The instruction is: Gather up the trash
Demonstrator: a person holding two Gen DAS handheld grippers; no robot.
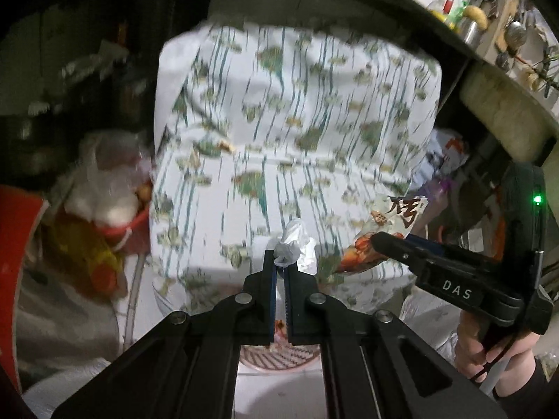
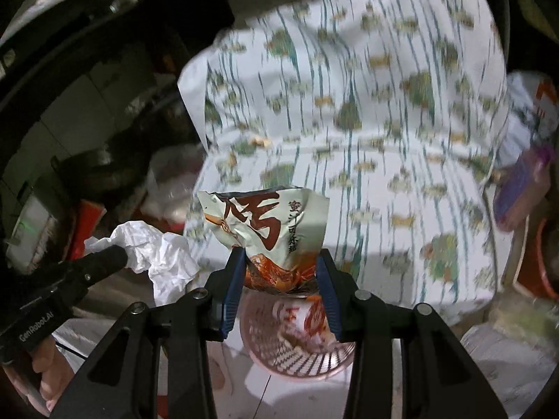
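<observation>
My left gripper (image 1: 280, 266) is shut on a crumpled white tissue (image 1: 290, 248), which also shows in the right wrist view (image 2: 153, 255). My right gripper (image 2: 281, 269) is shut on a printed snack wrapper (image 2: 269, 230) with red and orange markings, which the left wrist view (image 1: 380, 234) also shows. Both hang over a pink mesh trash basket (image 2: 307, 359) on the floor, which shows under the left jaws in the left wrist view (image 1: 279, 352). A wrapper lies inside the basket.
A seat covered in white cloth with green leaf print (image 1: 297, 122) stands right behind the basket. A red bucket with bags (image 1: 115, 216) sits at the left. A cluttered shelf (image 1: 489, 10) is at upper right. Purple packaging (image 2: 520, 188) lies at right.
</observation>
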